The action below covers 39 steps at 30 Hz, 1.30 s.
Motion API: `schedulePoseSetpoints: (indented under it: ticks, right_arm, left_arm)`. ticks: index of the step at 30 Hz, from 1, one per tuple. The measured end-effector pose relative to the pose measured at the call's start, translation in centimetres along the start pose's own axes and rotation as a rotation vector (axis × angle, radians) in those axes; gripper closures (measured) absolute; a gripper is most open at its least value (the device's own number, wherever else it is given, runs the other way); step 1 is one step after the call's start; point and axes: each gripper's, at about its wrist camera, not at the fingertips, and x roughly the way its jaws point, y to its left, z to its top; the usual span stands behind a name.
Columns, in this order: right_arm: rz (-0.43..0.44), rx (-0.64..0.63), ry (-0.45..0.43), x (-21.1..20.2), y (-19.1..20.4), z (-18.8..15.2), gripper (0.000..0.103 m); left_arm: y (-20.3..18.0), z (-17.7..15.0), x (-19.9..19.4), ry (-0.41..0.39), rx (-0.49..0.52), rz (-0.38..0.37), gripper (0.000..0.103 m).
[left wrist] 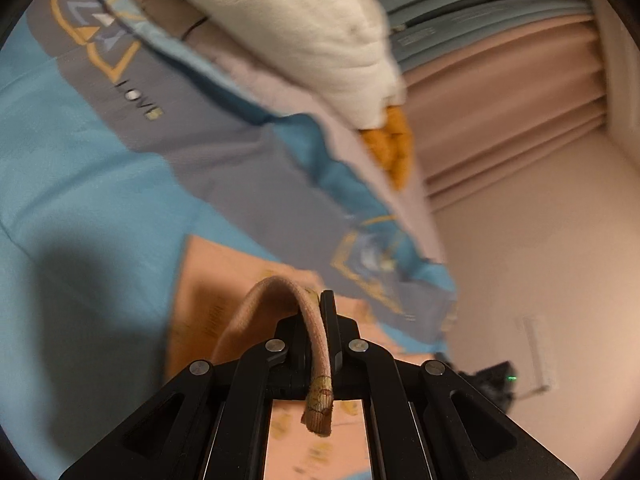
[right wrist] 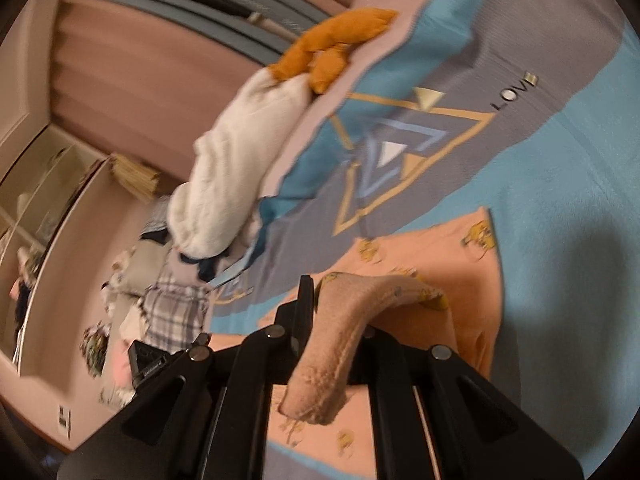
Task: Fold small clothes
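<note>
A small peach garment with yellow cartoon prints [left wrist: 224, 280] lies on the blue and grey bedspread [left wrist: 80, 168]. My left gripper [left wrist: 318, 312] is shut on a ribbed hem of the garment, which loops out between the fingers and hangs back toward the camera. In the right wrist view, the garment [right wrist: 432, 248] spreads over the bedspread [right wrist: 560, 168]. My right gripper [right wrist: 332, 304] is shut on another thick edge of it, lifted off the bed and draped over the right finger.
A white fluffy plush with orange feet [left wrist: 304, 36] lies on the bed's far side; it also shows in the right wrist view [right wrist: 240, 160]. A pile of clothes, including a plaid piece [right wrist: 176, 312], lies beside the bed. Pink curtains [left wrist: 500, 92] hang beyond the bed.
</note>
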Motion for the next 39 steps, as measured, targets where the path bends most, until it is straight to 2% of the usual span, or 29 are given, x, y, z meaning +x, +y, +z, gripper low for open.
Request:
schedulePoseSetpoints:
  ticks: [4, 6, 8, 11, 13, 15, 17, 19, 21, 22, 24, 26, 29, 31, 34, 35, 38, 39]
  right_arm:
    - [-0.108, 0.045, 0.032, 1.9, -2.1, 0.7, 0.093]
    - [-0.143, 0.077, 0.069, 2.7, -3.3, 0.6, 0.090]
    - [-0.150, 0.095, 0.090, 2.7, -3.8, 0.3, 0.078]
    - [-0.079, 0.089, 0.108, 1.6, -3.5, -0.2, 0.060]
    - [-0.047, 0.071, 0.124, 1.1, -2.9, -0.4, 0.059]
    - [-0.018, 0.079, 0.155, 1.4, -2.4, -0.6, 0.059]
    - [0.006, 0.112, 0.172, 2.2, -2.2, -0.5, 0.059]
    - [0.021, 0.146, 0.168, 3.0, -2.3, -0.1, 0.059]
    - [0.072, 0.213, 0.137, 3.8, -2.9, 0.9, 0.059]
    - [0.092, 0.239, 0.110, 3.9, -3.1, 1.3, 0.059]
    - [0.120, 0.323, 0.007, 3.8, -4.2, 2.8, 0.059]
    - [0.104, 0.375, -0.044, 3.5, -5.1, 3.6, 0.059]
    - [0.074, 0.317, -0.070, 2.3, -4.8, 3.8, 0.059]
    - [0.049, 0.227, -0.058, 1.3, -4.0, 3.4, 0.059]
    - [-0.003, 0.065, -0.019, -0.4, -2.2, 2.3, 0.059]
    - [-0.016, -0.003, 0.004, -1.0, -1.5, 1.6, 0.059]
    - [-0.090, -0.222, 0.047, -2.4, 1.3, -0.7, 0.060]
    - [-0.113, -0.281, 0.053, -2.8, 1.9, -1.7, 0.063]
  left_arm:
    - [2.4, 0.5, 2.6, 0.062, -0.058, 0.128, 0.103]
    - [3.1, 0.5, 2.7, 0.078, -0.067, 0.148, 0.103]
    - [3.1, 0.4, 2.0, 0.097, -0.050, 0.137, 0.103]
    - [2.6, 0.0, 0.9, 0.142, -0.012, 0.085, 0.103]
    - [2.0, -0.4, 0.8, 0.209, -0.008, 0.009, 0.103]
    - [1.6, -0.1, 1.3, 0.229, -0.005, 0.009, 0.103]
    - [1.7, 0.5, 1.8, 0.212, -0.022, 0.033, 0.103]
    - [2.6, 1.4, 2.2, 0.170, -0.103, 0.004, 0.103]
    - [4.1, 2.7, 2.2, 0.077, -0.249, -0.059, 0.103]
    - [5.4, 3.1, 2.0, 0.030, -0.351, -0.091, 0.103]
    - [6.7, 3.6, 1.9, -0.003, -0.446, -0.091, 0.103]
    - [6.8, 4.2, 1.1, -0.015, -0.402, 0.002, 0.103]
    - [6.7, 4.6, -0.8, -0.030, -0.316, 0.056, 0.103]
    - [6.5, 4.4, -1.7, -0.015, -0.271, 0.086, 0.103]
    - [4.8, 2.9, -2.8, 0.033, -0.102, 0.126, 0.103]
    - [3.6, 1.6, -3.4, 0.058, -0.023, 0.120, 0.103]
    - [1.5, -1.3, -3.9, 0.104, 0.123, 0.108, 0.103]
    - [0.7, -2.7, -4.1, 0.126, 0.187, 0.104, 0.103]
